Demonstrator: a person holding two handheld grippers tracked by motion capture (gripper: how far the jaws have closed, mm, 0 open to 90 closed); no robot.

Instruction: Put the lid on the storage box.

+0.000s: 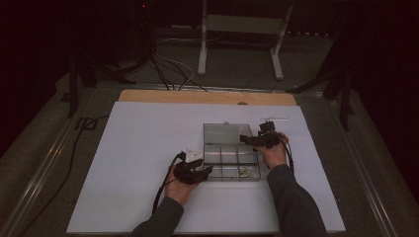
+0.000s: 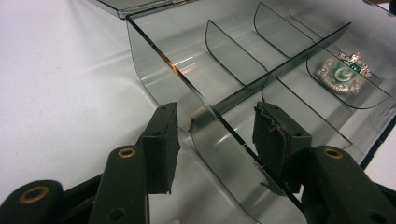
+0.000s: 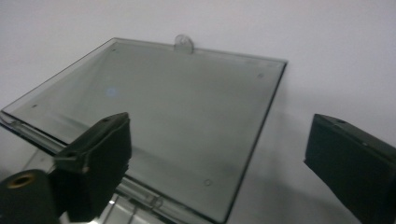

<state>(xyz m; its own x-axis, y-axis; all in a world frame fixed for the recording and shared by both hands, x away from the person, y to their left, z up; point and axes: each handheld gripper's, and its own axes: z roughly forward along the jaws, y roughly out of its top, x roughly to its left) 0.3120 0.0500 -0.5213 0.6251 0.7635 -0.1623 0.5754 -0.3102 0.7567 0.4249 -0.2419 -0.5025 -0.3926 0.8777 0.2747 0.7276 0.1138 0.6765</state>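
A smoky clear compartment box [image 1: 231, 159] lies on the white board, its lid [image 1: 227, 133] folded flat behind it. My left gripper [image 1: 207, 169] is at the box's left side. In the left gripper view, the left gripper [image 2: 215, 135] straddles the box's side wall [image 2: 159, 51]: one pad outside, one inside a compartment, both against the plastic. A silver and green badge [image 2: 343, 74] lies in a far compartment, the front right one in the high view [image 1: 244, 171]. My right gripper [image 1: 245, 139] hovers over the lid's right edge. There the right gripper [image 3: 217, 154] stands wide open above the lid [image 3: 163, 107].
The white board [image 1: 148, 148] has free room left of the box and in front. A wooden strip [image 1: 207, 97] borders its far edge. Beyond the table stand a metal frame [image 1: 242, 24] and cables [image 1: 168, 69] on the floor. The lid's small tab [image 3: 183, 43] faces away.
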